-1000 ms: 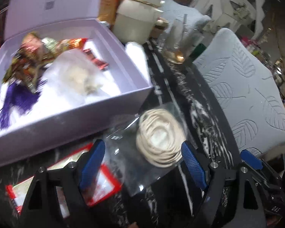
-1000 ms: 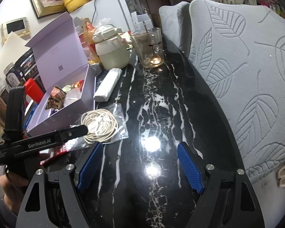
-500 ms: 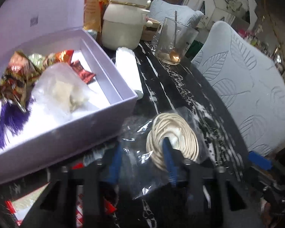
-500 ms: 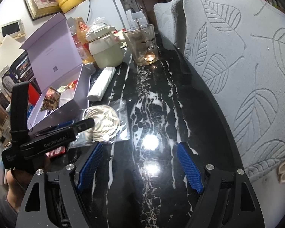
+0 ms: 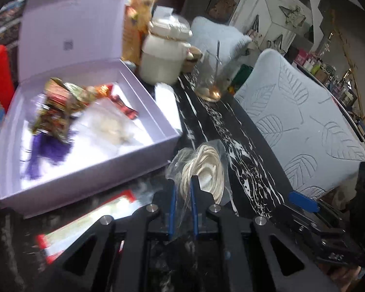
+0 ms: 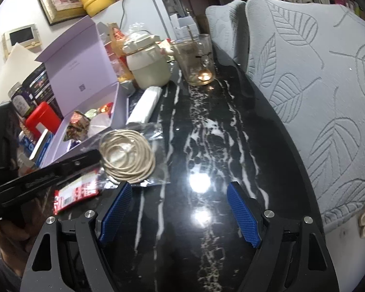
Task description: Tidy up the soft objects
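A clear bag holding a coil of cream cord [image 5: 206,168] hangs just off the black marble table, its near edge pinched between the blue pads of my left gripper [image 5: 182,182], which is shut on it. Left of it stands an open lilac box [image 5: 97,168] containing wrapped sweets, a purple tassel and a bagged white item. The right wrist view shows the same bag of cord [image 6: 127,155] at the tip of the left gripper [image 6: 97,154], in front of the box [image 6: 114,97]. My right gripper [image 6: 178,187] is open above bare table, holding nothing.
A cream lidded jar [image 5: 165,58] and a glass with a spoon [image 5: 211,77] stand behind the box. A white wrapped roll [image 6: 146,104] lies beside it. A red-edged packet [image 6: 75,194] lies under the left gripper. Grey leaf-patterned chair backs [image 6: 304,85] line the table's right edge.
My left gripper's jaws closed from wide open onto the bag of cord and lifted it off the table. The right gripper stayed where it was, open.
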Tool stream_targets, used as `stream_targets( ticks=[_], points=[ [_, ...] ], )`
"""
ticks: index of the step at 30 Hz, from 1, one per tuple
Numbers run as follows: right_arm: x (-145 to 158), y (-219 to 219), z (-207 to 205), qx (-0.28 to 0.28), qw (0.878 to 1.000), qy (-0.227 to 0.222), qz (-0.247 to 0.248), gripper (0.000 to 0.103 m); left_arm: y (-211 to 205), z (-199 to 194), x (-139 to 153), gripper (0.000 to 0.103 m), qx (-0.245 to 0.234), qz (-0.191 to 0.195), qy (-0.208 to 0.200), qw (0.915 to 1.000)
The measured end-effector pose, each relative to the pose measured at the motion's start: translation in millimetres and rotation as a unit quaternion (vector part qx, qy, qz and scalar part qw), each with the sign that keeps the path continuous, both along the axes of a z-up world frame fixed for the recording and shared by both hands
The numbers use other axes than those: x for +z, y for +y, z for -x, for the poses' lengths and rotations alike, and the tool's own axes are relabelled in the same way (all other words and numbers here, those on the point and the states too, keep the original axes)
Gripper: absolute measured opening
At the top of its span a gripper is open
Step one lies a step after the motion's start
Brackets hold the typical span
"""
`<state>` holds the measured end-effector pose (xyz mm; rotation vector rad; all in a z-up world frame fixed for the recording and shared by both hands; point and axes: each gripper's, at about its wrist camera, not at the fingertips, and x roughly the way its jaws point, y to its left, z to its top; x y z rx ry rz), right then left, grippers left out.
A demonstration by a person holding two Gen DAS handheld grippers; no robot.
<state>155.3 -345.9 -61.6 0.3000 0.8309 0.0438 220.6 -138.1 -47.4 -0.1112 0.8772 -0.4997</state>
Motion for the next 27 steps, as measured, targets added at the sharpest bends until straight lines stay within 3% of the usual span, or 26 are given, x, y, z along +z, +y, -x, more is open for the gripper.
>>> stream_targets(
  ticks=[4,12,21,27],
  points=[
    [5,16,0,0.022,1.000,-0.004,-0.001,0.082,23,18,20,0.010,0.017,-0.017,-0.034,0.9991],
    [4,71,-7,0.093,0.996,-0.006,-0.012,0.082,86,49,33,0.010,0.075,-0.019,-0.048,0.9958],
    [-11,147,-13,0.169,0.985,0.014,-0.025,0.082,151,78,30,0.010,0.122,-0.008,-0.034,0.9919],
    [-24,177,-23,0.182,0.983,0.032,-0.018,0.082,183,86,19,0.010,0.147,0.006,-0.016,0.9891]
  ],
)
